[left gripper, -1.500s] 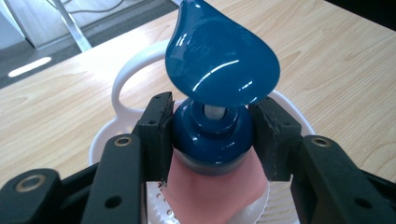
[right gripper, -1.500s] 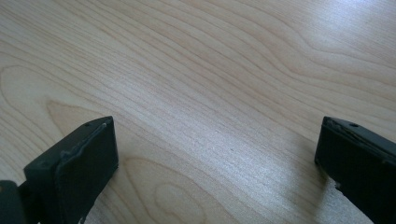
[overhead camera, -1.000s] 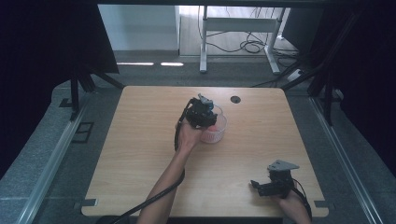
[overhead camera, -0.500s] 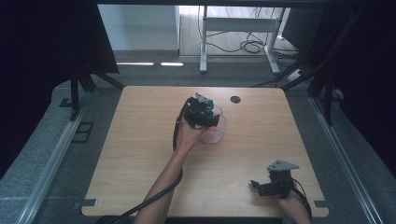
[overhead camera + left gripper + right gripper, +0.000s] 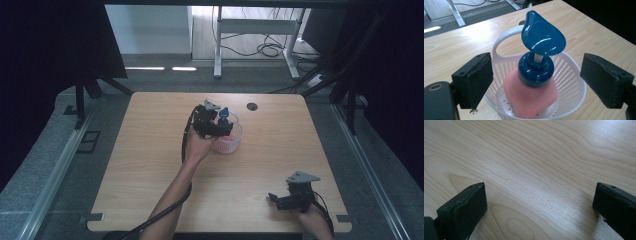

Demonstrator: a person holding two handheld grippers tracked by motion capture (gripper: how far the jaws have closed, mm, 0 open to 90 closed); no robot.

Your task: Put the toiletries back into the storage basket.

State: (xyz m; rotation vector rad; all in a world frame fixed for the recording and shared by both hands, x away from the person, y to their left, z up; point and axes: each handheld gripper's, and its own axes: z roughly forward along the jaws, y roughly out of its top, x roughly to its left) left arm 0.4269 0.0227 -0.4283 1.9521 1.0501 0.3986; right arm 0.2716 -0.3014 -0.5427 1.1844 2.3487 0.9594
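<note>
A pink bottle (image 5: 531,96) with a dark blue pump head (image 5: 542,37) stands upright in a small white slotted basket (image 5: 571,65). My left gripper (image 5: 539,77) is open, and its jaws have just been opening. The bottle's blue cap sits between the pads (image 5: 477,80) with a clear gap on each side. In the high view the left gripper (image 5: 224,128) hovers at the basket (image 5: 231,145) in the far middle of the table, with the blue pump (image 5: 224,114) beside it. My right gripper (image 5: 273,199) rests near the front right edge, and in its own view the right gripper (image 5: 539,205) stands open over bare wood.
The wooden table (image 5: 150,165) has a small dark round hole (image 5: 252,106) near its far edge. A cable trails from the left forearm off the front edge. Dark stands and a desk frame lie on the floor beyond the table.
My left gripper has eased back a little from the basket, and the bottle's blue pump head now shows beside it. The right gripper has not moved.
</note>
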